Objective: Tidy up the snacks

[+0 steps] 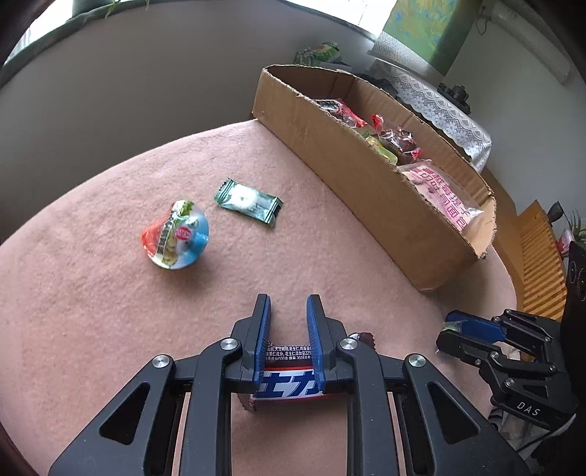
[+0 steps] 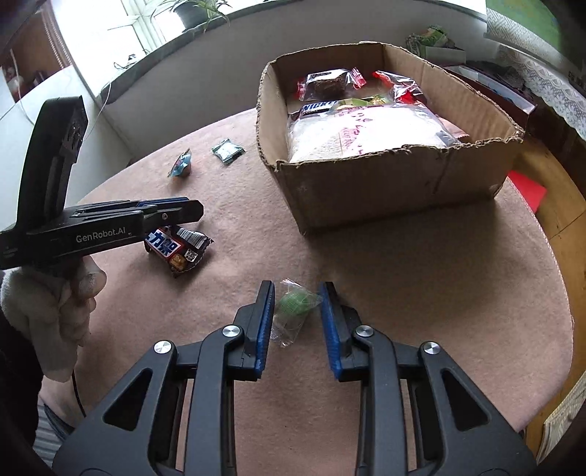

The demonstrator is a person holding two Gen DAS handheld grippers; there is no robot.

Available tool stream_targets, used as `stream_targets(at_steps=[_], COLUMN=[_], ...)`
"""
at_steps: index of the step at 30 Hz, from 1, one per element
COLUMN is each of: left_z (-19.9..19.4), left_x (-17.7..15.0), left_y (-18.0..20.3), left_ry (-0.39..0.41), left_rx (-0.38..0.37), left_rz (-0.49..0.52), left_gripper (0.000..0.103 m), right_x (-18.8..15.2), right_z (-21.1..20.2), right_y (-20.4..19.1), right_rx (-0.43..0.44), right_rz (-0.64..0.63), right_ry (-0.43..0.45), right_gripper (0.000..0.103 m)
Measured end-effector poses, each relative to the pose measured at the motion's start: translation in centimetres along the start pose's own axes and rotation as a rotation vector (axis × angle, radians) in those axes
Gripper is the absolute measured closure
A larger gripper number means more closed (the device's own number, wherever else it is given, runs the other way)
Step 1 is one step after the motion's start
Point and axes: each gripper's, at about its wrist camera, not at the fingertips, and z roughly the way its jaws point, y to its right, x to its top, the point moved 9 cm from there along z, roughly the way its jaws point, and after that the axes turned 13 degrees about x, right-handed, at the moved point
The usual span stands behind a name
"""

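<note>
My left gripper is shut on a Snickers-style bar, which lies on the pink tablecloth; the bar also shows in the right wrist view under the left gripper. My right gripper is open, its fingers either side of a green candy in a clear wrapper. A jelly cup and a green wrapped candy lie further out on the cloth. A cardboard box holds several snacks, including a large bread pack.
The round table's pink cloth ends at a wall on the left. A wooden chair stands beyond the box. A red sheet lies at the table's right. A windowsill with plants is behind.
</note>
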Motion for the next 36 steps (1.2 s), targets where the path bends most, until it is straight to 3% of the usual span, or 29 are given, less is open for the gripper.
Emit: stream_targets(at_steps=[5,8,10,13,17,20,23,28,36], left_z=[-1.2,-3.2,-4.5,-5.5,-4.6,-3.5,-2.9,-2.0,-1.0], left_x=[-0.6,-0.7,-1.6,-3.5,-5.3,-4.9,-3.5,-2.0,-2.2], left_y=[-0.8,-2.5,-3.1,-2.9,-2.1,-2.2,-1.8,-0.7,1.8], left_ry=[0.018,0.075,0.083,0.058,-0.041,-0.052,-0.046,-0.031,0.025], left_rx=[0.018,0.048,0.025,-0.009,-0.116,-0.092,-0.093,0.029,0.260], left_rz=[-0.044,-0.154,-0.214,-0.246,-0.337,-0.365,-0.388,-0.339,-0.136], left_gripper=[0.082,0.066,0.064,0.064,0.061,0.055,0.042,0.040,0.040], right_x=[-0.2,-0.2,-0.2,-0.2,-0.1,-0.2,-0.3,-0.3,-0.6], right_z=[0.0,0.0,0.0,0.0,0.1,-0.1,-0.3,-0.4,-0.6], right_y=[-0.2,-0.2,-0.2,-0.1,0.0,0.1,0.3,0.3,0.1], right_rx=[0.009,0.018,0.022,0.031,0.039,0.047,0.055,0.056,0.030], right_rz=[-0.054,-0.060,-0.062,-0.059,-0.051,-0.045,-0.043,-0.046,-0.070], right_ry=[-0.022,-0.027,-0.026,-0.021,-0.010,-0.008,-0.008,0.000,0.019], right_gripper=[0.077,0.077,0.077,0.077,0.076,0.076,0.076,0.076,0.075])
